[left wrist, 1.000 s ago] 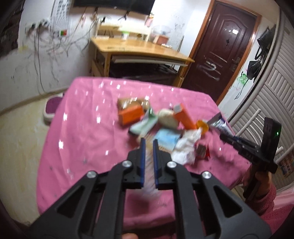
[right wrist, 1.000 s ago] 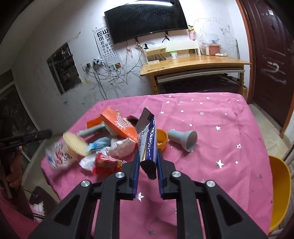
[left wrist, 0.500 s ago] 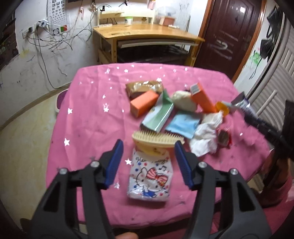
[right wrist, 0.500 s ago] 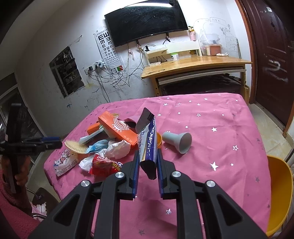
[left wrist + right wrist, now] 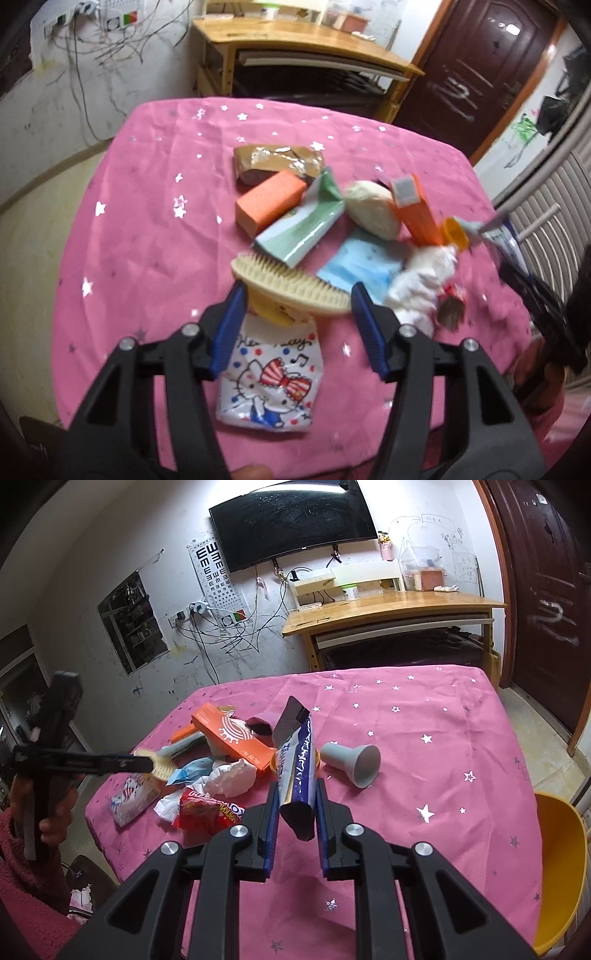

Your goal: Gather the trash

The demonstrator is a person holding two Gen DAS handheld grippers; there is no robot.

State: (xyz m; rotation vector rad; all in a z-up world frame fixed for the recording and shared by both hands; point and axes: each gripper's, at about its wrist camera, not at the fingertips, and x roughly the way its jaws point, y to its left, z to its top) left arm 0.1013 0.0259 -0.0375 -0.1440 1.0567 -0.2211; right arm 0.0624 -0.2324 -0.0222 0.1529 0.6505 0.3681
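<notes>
My left gripper (image 5: 299, 325) stands open just above the near end of a trash pile on the pink star cloth (image 5: 147, 229). A cream hairbrush (image 5: 291, 286) lies between its fingertips, and no pad presses on it. A Hello Kitty packet (image 5: 273, 384) lies flat under the jaws. My right gripper (image 5: 295, 797) is shut on a blue and white wrapper (image 5: 297, 764), held up over the cloth. Beyond lie an orange box (image 5: 271, 201), a green packet (image 5: 301, 230), crumpled white tissue (image 5: 421, 284) and a red snack bag (image 5: 210, 808).
A grey cup (image 5: 354, 760) lies on its side to the right of the pile. A wooden desk (image 5: 391, 605) stands behind the table, a dark door (image 5: 546, 590) at the right. A yellow chair (image 5: 557, 867) sits at the table's right edge.
The left jaws went from shut to open, and the Hello Kitty packet and brush now rest on the cloth. The left gripper came lower and closer to the pile. The right gripper kept still.
</notes>
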